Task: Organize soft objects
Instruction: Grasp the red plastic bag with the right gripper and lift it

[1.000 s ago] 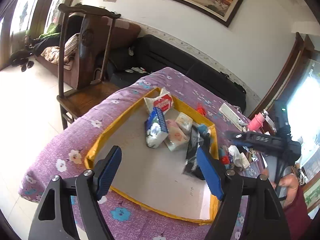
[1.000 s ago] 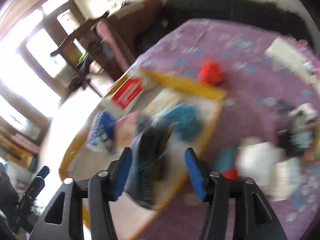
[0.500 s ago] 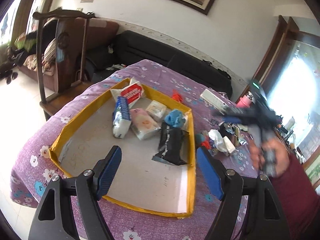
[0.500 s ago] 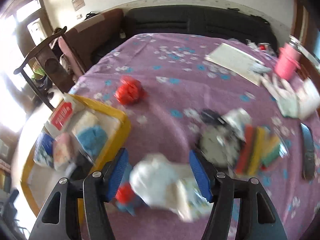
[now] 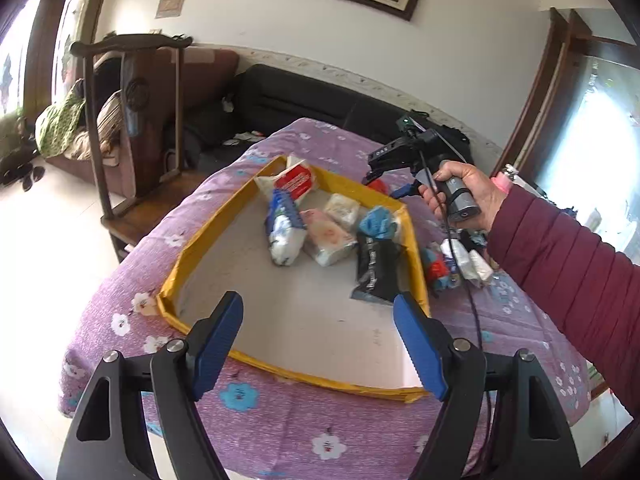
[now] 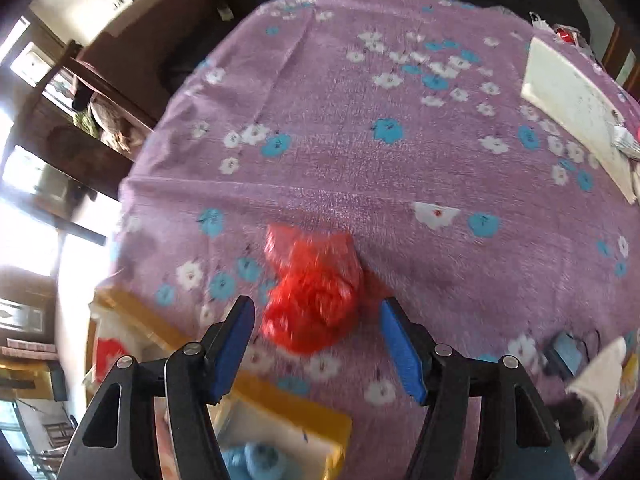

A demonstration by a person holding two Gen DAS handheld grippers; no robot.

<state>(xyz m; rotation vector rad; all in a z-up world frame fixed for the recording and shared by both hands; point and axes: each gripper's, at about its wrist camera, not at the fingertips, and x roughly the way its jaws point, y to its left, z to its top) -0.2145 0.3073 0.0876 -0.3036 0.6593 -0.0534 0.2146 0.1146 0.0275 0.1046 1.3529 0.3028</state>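
My right gripper (image 6: 316,346) points steeply down over the crumpled red plastic bag (image 6: 314,294); fingers apart, just narrowed slightly, bag ahead of the tips, not clamped. The bag lies on the purple floral-cloth desk (image 6: 400,160), just outside the yellow-rimmed shallow cardboard tray (image 5: 416,248), at its far edge. My left gripper (image 5: 318,344) hovers over the tray's near side, fingers apart, holding nothing. Tissue packs (image 5: 328,236) and a black pouch (image 5: 376,264) sit in the tray's far half.
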